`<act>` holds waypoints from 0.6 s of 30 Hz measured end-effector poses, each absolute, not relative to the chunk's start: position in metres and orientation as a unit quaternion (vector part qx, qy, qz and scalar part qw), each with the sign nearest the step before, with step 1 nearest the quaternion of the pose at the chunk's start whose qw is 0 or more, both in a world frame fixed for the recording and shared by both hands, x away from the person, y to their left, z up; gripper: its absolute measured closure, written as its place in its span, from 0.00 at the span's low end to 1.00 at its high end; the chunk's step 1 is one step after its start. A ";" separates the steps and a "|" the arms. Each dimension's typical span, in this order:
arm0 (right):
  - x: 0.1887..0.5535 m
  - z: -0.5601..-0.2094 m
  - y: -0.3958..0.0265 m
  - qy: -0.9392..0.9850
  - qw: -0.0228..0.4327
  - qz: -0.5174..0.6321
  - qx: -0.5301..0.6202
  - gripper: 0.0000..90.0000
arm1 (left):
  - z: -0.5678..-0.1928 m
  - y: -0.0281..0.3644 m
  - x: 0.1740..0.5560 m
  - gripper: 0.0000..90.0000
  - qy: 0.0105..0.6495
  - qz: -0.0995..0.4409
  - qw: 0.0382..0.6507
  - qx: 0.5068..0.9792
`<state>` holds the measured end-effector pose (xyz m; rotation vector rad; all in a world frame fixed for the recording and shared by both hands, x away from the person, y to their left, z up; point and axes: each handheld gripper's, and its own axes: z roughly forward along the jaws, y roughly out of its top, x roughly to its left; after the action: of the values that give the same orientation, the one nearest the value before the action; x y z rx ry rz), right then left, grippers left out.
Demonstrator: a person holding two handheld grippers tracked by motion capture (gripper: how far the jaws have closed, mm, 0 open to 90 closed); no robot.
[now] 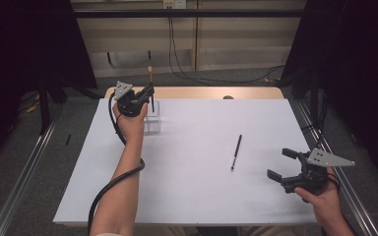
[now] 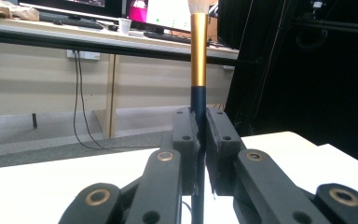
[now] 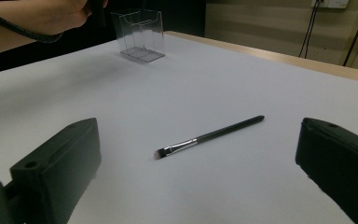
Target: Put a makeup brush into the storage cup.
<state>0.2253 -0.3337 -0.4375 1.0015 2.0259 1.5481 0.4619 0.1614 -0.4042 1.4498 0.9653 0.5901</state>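
Near edge: right gripper, jaws spread and empty, faces the thin brush lying flat mid-table. Far left: left gripper clenches the gold-banded brush upright over the clear holder. The placing step appears under way; next comes lowering it straight into a compartment

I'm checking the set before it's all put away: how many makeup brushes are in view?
2. A gold-banded brush stands upright, clamped in the left gripper above the clear holder; a thin black brush lies flat on the table, ahead of the right gripper.
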 end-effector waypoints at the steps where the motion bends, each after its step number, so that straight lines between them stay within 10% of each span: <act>1: 0.225 -0.437 -0.334 0.724 0.200 0.554 0.358 0.00 | -0.405 0.161 0.462 0.93 0.418 0.255 0.606 0.627; 18: 0.225 -0.437 -0.334 0.724 0.200 0.554 0.358 0.00 | -0.414 0.161 0.461 0.93 0.424 0.254 0.605 0.625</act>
<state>0.2252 -0.3337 -0.4371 1.0000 2.0246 1.5492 0.4610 0.1607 -0.4138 1.4466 0.9802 0.5866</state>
